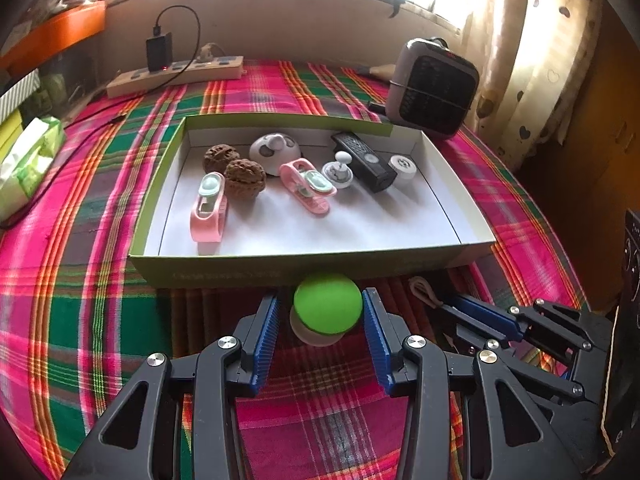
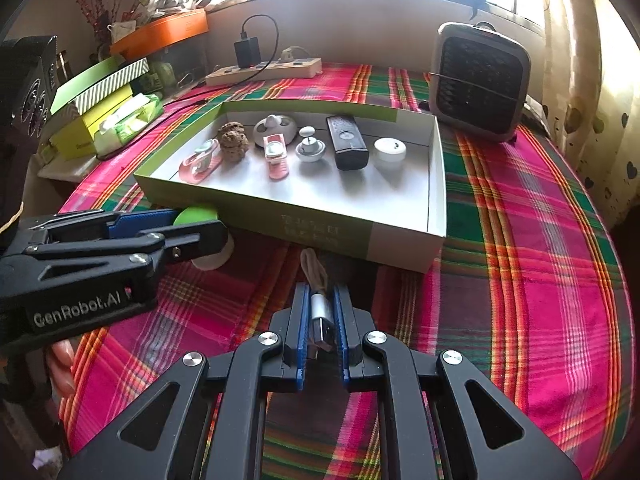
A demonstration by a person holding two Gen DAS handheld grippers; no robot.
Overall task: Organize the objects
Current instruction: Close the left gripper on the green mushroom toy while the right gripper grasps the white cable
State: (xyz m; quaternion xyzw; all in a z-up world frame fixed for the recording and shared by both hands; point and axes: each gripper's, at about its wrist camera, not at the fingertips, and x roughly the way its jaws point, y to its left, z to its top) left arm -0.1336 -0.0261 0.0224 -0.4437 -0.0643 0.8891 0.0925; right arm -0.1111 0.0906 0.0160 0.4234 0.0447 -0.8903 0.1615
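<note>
Between blue ribbed pads of left gripper (image 1: 322,314): round green-topped white puck (image 1: 326,308), on plaid cloth, touching or just short of pads; grasp unconfirmed, cannot tell. Directly ahead: shallow white cardboard box with green rim (image 1: 280,268), near wall close. Right gripper (image 2: 322,324) clenched on silver USB plug of beige cable (image 2: 319,306). Recommend: confirm squeeze, lift both above wall, set down in bare front floor.

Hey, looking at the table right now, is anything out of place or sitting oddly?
Two things sit outside the box on the cloth by its near wall: the green-topped round object between the left tool's open fingers, and a USB cable gripped in the right tool. Inside, one pink clip stands on its edge.
</note>
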